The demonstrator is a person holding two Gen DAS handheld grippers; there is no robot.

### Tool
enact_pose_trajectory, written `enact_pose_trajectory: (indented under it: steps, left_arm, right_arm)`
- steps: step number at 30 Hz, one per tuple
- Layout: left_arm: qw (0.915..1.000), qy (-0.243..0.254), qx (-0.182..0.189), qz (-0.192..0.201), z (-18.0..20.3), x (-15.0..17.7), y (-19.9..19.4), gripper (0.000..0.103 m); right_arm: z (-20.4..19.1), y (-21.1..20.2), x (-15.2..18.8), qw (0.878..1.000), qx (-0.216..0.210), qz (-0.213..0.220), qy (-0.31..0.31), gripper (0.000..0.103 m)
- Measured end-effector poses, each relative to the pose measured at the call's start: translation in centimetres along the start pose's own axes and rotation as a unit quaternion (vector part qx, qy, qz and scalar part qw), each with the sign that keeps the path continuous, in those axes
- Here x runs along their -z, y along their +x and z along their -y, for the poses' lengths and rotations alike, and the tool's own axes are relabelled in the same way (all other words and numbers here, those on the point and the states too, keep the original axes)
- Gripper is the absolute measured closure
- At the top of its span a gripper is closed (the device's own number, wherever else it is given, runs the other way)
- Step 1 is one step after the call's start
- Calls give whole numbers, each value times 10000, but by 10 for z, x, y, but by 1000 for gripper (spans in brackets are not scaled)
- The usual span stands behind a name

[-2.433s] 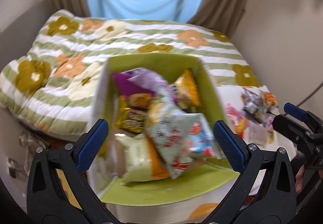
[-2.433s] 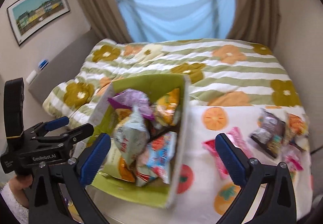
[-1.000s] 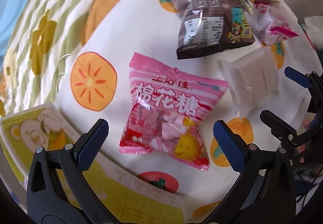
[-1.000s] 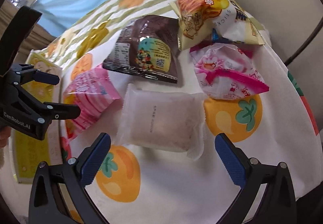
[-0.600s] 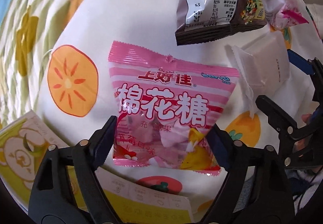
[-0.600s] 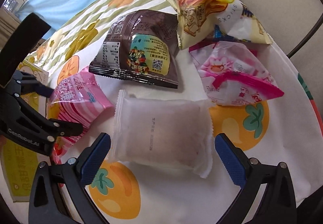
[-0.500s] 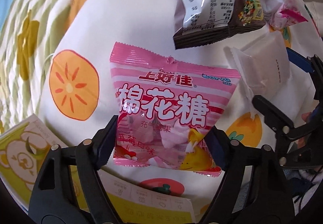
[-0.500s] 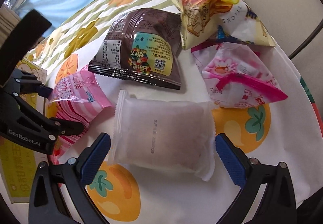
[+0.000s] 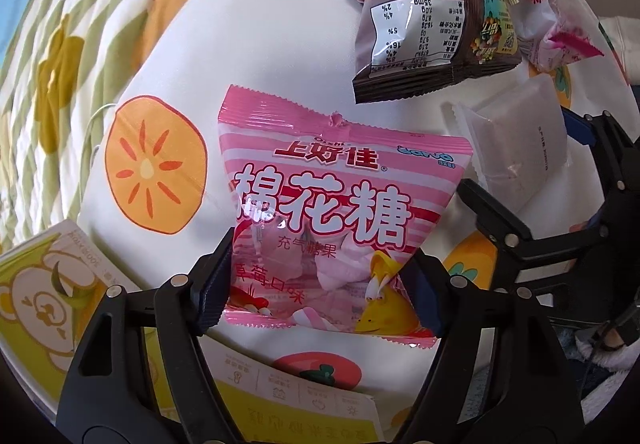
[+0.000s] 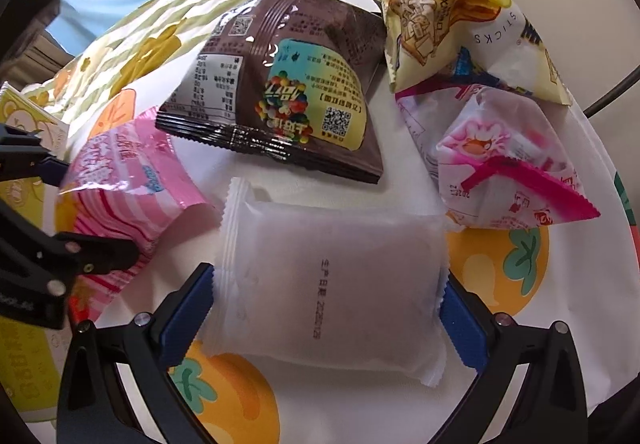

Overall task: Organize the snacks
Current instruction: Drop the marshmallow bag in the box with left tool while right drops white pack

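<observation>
My left gripper [image 9: 320, 290] is shut on the lower part of a pink marshmallow bag [image 9: 332, 212], which also shows in the right wrist view [image 10: 128, 180]. My right gripper [image 10: 326, 308] is shut on a frosted white snack packet [image 10: 332, 284], one finger on each side; the packet also shows in the left wrist view [image 9: 520, 148]. Both lie on a white cloth with orange fruit prints [image 9: 240, 44]. The green snack box [image 9: 40, 308] is at the lower left.
A brown candy bag [image 10: 280, 92], a yellow sticks bag [image 10: 448, 16] and a white-and-pink packet [image 10: 504, 152] lie beyond the white packet. A flowered striped bedspread [image 9: 48, 44] lies behind the cloth. The cloth's edge drops off at the right.
Both grippers came down from over the snack box to the loose snacks. The left closed on the pink bag, then the right closed on the white packet.
</observation>
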State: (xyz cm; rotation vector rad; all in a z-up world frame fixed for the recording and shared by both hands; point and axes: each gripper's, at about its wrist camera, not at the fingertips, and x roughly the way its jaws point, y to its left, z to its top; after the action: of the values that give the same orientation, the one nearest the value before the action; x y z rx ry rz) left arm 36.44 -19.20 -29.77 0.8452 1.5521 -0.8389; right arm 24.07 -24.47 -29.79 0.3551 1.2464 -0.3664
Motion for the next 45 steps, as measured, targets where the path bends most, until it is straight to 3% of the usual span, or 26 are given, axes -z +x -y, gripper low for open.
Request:
enact_pose_trajectory:
  steps: [6, 10, 13, 22, 29, 33, 37, 45]
  left_arm:
    - [9995, -265, 139, 91, -4, 3, -5, 31]
    - [9990, -421, 130, 111, -1, 7, -6, 31]
    - [9984, -530, 136, 151, 2, 12, -9, 31]
    - [9951, -800, 158, 563, 23, 18, -42, 31]
    - [9838, -1380, 170, 1133, 33, 40, -88, 31]
    - [9693, -1896, 157, 1556, 35, 66, -119, 31]
    - [9454, -2579, 135, 1988, 27, 105, -148, 31]
    - [8846, -3842, -121, 2640, -14, 211, -185, 31]
  right_arm:
    - [-4, 1, 2, 9998, 123, 128, -93, 1]
    - [-2, -6, 3, 9995, 101, 265, -142, 21]
    - [4, -11, 4, 9993, -17, 364, -89, 28]
    - [17, -41, 8, 9976, -386, 519, -247, 30]
    - [21, -81, 2, 9928, -657, 785, -622, 30]
    - [21, -114, -6, 9857, -840, 979, -1082, 30]
    - [6, -143, -15, 9723, -1064, 1168, -1723, 30]
    - [-49, -189, -19, 9350, -1641, 1471, -2778, 30]
